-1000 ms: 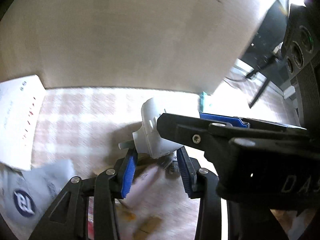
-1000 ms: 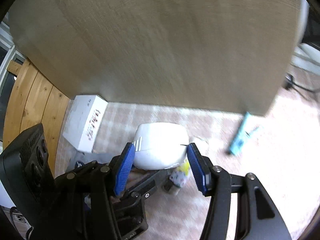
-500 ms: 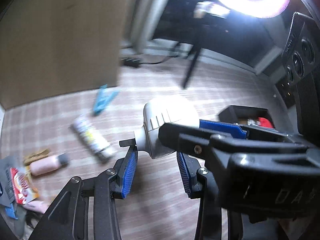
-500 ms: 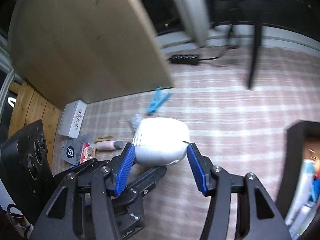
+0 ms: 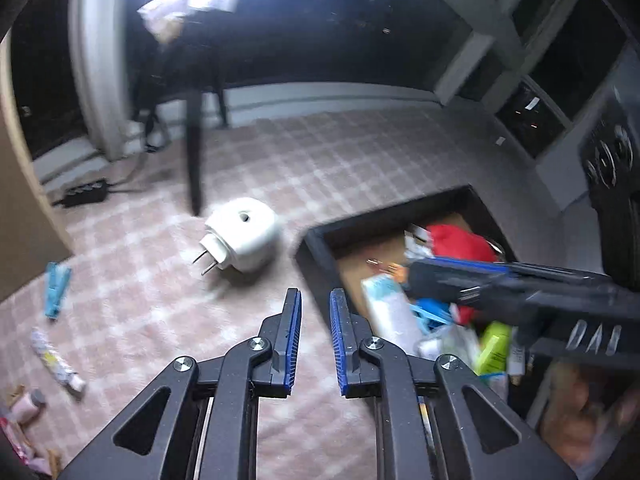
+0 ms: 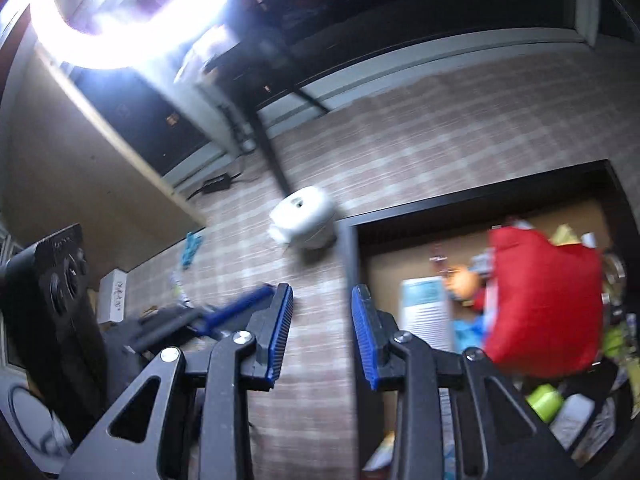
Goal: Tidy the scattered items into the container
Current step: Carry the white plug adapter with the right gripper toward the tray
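Note:
A white plug-in device with two metal prongs (image 5: 245, 235) lies on the checked rug just left of the black container's corner (image 5: 320, 256); it also shows in the right wrist view (image 6: 305, 217). The container (image 6: 440, 204) holds a red pouch (image 6: 544, 300), a white box and several other items. My left gripper (image 5: 315, 320) is open and empty, short of the device. My right gripper (image 6: 322, 316) is open and empty above the container's left wall.
On the rug to the left lie a teal clip (image 5: 56, 288), a small tube (image 5: 54, 356) and a pink bottle (image 5: 26, 402). A black table leg (image 5: 195, 152) and a power strip (image 5: 86, 192) stand beyond the device. A wooden panel (image 6: 80, 184) is at left.
Both grippers carried the white device from the pile toward the container, then let it go. It now lies on the rug beside the container and both grippers are empty.

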Tool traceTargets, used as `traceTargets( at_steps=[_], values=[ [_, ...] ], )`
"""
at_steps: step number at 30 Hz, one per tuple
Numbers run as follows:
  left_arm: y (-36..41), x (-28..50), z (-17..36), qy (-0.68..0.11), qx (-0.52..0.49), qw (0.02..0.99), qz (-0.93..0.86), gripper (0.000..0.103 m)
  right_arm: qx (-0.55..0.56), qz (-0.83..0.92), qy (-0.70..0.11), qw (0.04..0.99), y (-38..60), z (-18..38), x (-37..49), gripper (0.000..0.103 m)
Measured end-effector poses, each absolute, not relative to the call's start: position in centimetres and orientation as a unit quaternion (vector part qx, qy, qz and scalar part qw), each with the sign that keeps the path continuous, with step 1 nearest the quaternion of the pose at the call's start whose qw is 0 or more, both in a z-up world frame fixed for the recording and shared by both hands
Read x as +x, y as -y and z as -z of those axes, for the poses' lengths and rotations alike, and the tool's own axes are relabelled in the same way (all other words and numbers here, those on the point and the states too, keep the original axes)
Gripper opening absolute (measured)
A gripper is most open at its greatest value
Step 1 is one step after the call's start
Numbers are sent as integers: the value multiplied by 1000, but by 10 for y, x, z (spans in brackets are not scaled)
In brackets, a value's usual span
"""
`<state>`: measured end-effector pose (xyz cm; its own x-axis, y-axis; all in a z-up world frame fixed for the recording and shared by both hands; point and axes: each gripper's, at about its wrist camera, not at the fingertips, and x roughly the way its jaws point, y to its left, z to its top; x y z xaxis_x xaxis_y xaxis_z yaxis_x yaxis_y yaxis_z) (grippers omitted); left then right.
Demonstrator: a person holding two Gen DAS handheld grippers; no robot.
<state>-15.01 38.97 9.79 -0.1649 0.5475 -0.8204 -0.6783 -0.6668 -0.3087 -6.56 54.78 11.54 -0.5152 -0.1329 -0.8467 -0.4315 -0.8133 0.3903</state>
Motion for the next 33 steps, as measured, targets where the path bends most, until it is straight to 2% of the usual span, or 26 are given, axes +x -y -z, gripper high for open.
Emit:
traceTargets(
  at_steps=[4, 8, 10, 12, 15, 22, 27, 33],
  values=[
    [-365, -169, -94, -49, -518, 368, -770, 19, -477, -825, -290, 91, -566, -116, -74, 32],
    [-359, -176, -83, -56, -529, 358, -768, 20, -489, -828, -267, 63, -564, -114, -112, 32],
    [-360, -175, -83, -63, -528, 360, -767, 25, -504, -826, -245, 52, -556, -108, -133, 36],
    [-364, -177, -79, -66, -531, 362, -763, 30, -522, -823, -220, 46, -547, -98, -155, 44],
    [-370, -183, -71, -56, -541, 365, -756, 30, -540, -815, -207, 39, -541, -82, -178, 44],
    [-386, -195, -49, -44, -550, 367, -749, 32, -565, -793, -226, 25, -543, -50, -207, 48],
    [-391, -199, -44, -30, -548, 375, -747, 34, -562, -788, -251, 16, -545, -42, -212, 59],
    [-394, -203, -44, -13, -547, 375, -748, 36, -563, -787, -253, 19, -541, -33, -217, 65]
  ],
)
